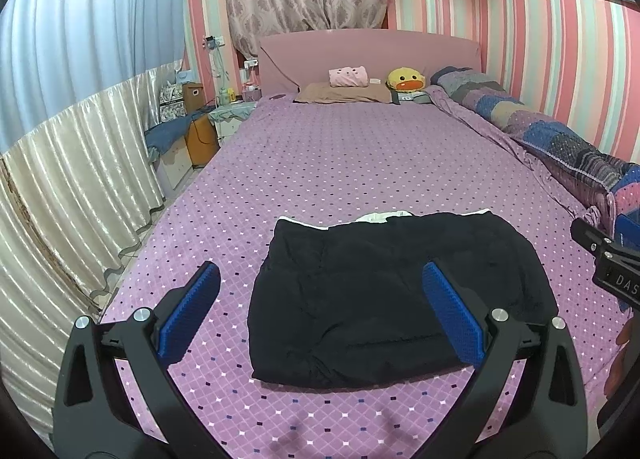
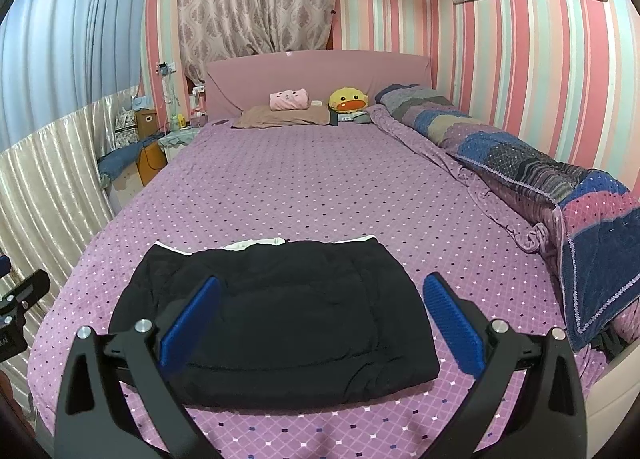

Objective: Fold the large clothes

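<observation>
Folded black garment [image 1: 396, 299] lies on the bed [image 1: 340, 163], both grippers empty above it.

The dark bundle sits near the foot of the purple dotted cover, a strip of white lining [image 1: 384, 216] showing along its far edge. The left gripper [image 1: 320, 315] hangs over its left side, jaws spread wide and holding nothing; the right gripper [image 2: 322, 323] hovers over its right half, likewise released. The cloth looks thick, soft and padded, probably light for its bulk and inclined to spring open or slump. Any further fold would best start from a pinch at the near corners, through all layers, where the edges stack thickest.
</observation>
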